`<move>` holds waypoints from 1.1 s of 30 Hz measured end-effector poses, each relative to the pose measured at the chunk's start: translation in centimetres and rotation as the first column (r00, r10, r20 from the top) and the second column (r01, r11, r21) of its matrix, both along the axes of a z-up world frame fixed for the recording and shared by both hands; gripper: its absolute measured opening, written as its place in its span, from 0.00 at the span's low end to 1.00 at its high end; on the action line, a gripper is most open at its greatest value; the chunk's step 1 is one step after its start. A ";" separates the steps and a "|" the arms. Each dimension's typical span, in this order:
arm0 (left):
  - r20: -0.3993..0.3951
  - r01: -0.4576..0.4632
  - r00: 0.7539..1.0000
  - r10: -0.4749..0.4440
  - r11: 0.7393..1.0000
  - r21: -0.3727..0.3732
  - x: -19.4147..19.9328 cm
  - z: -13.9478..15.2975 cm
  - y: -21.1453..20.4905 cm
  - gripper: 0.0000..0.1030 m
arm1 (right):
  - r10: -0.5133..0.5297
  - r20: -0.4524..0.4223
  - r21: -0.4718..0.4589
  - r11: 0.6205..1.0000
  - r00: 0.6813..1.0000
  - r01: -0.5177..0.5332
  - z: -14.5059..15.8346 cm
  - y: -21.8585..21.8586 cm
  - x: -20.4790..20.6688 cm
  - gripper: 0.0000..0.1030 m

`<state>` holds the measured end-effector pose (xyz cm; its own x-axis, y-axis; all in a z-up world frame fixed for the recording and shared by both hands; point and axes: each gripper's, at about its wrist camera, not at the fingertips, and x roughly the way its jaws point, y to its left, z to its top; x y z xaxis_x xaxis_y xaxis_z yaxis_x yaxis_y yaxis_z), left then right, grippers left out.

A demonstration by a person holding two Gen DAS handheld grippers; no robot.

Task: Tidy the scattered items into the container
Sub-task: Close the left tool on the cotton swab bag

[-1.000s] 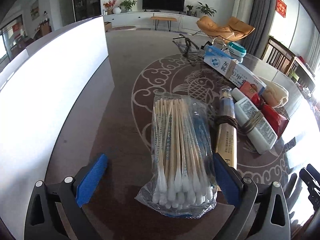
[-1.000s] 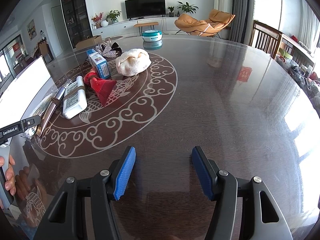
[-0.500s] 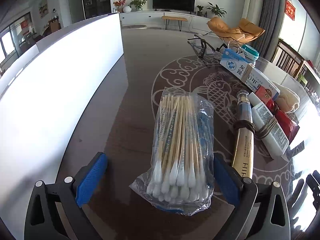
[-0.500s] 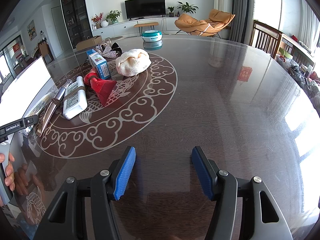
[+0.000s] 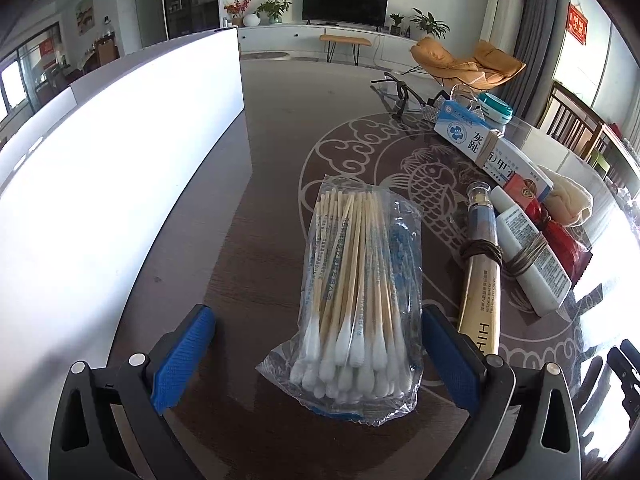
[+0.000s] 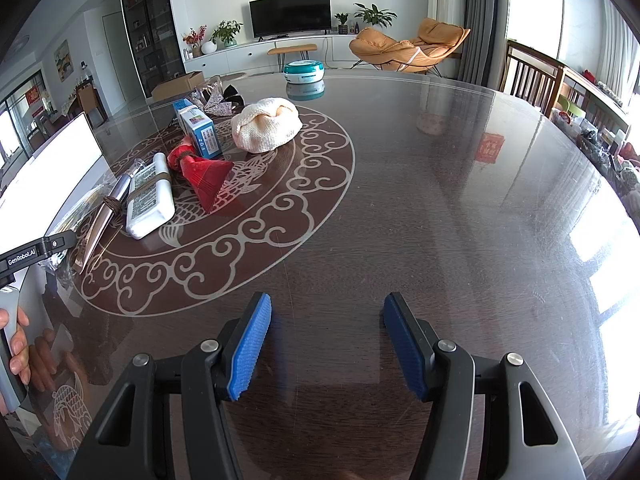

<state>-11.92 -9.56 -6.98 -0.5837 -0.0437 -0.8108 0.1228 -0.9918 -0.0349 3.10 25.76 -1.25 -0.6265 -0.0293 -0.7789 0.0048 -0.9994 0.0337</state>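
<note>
A clear bag of cotton swabs (image 5: 356,292) lies on the dark table between the open fingers of my left gripper (image 5: 320,356); the right pad (image 5: 448,356) is close beside the bag. The white container (image 5: 100,184) stands along the left. To the right lie a gold tube (image 5: 480,272), a white tube (image 5: 528,252), a red packet (image 5: 560,236), a blue-white box (image 5: 488,148) and a cream cloth (image 5: 570,200). My right gripper (image 6: 326,344) is open and empty over bare table, away from the items (image 6: 200,160).
A teal round case (image 6: 304,72) and a silver bow (image 6: 216,100) sit at the table's far side. Glasses (image 5: 400,96) lie beyond the box. The left gripper's body shows at the right wrist view's left edge (image 6: 32,252).
My left gripper has shifted and turned so the swab bag sits more centred between its fingers. The right gripper has not moved.
</note>
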 end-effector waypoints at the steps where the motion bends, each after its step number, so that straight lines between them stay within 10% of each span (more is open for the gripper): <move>1: 0.002 0.001 1.000 -0.001 1.000 -0.004 0.0 0.0 0.0 1.00 | 0.000 0.000 0.000 1.000 1.000 0.000 0.0 0.0 0.0 0.59; 24: 0.011 0.024 1.000 -0.024 1.000 -0.019 -0.1 0.0 0.5 1.00 | 0.000 0.000 -0.002 1.000 1.000 0.000 0.0 0.0 0.0 0.59; 33: 0.018 0.064 0.998 -0.062 0.983 -0.172 -1.1 2.1 2.4 1.00 | -0.001 0.001 0.002 1.000 1.000 0.001 0.0 0.0 0.0 0.59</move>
<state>-12.98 -7.18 -4.87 -0.5800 -0.1469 -0.8013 0.0590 -0.9886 0.1385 3.09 25.76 -1.25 -0.6261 -0.0270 -0.7793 0.0039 -0.9995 0.0315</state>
